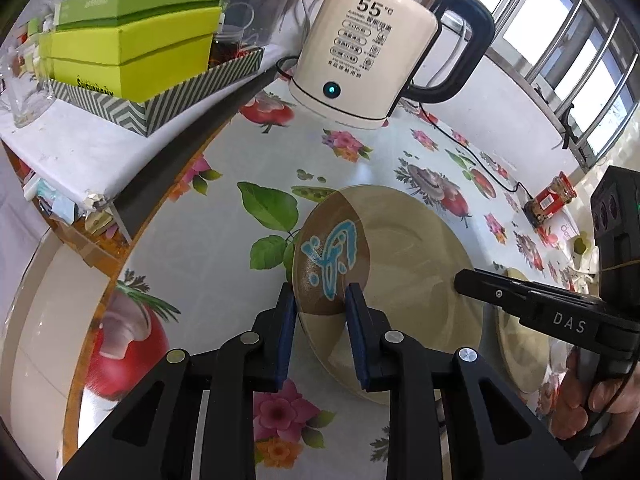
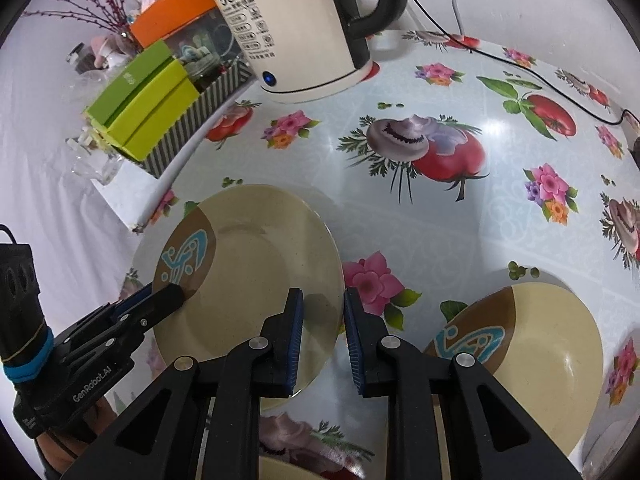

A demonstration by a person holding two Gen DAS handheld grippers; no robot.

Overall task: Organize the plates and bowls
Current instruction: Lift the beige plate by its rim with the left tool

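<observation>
A cream plate [image 1: 408, 248] with a brown patch and a blue design lies on the flowered tablecloth. My left gripper [image 1: 318, 296] is shut on its rim at the brown patch; the right wrist view shows those fingers [image 2: 176, 292] clamped over the plate's left edge. My right gripper [image 2: 322, 300] is shut on the opposite rim of the same plate [image 2: 260, 264], and its tip [image 1: 460, 280] shows at the plate's right edge in the left wrist view. A second cream dish [image 2: 540, 344] with the same pattern sits to the right, partly hidden behind the right gripper [image 1: 520, 340].
A cream electric kettle [image 1: 360, 52] stands behind the plate, its black cable [image 1: 472, 152] trailing across the table. Green boxes sit in a striped tray [image 1: 132, 52] at the back left. A jar [image 1: 554, 196] lies far right. A pale basin [image 1: 40, 320] is below the table's left edge.
</observation>
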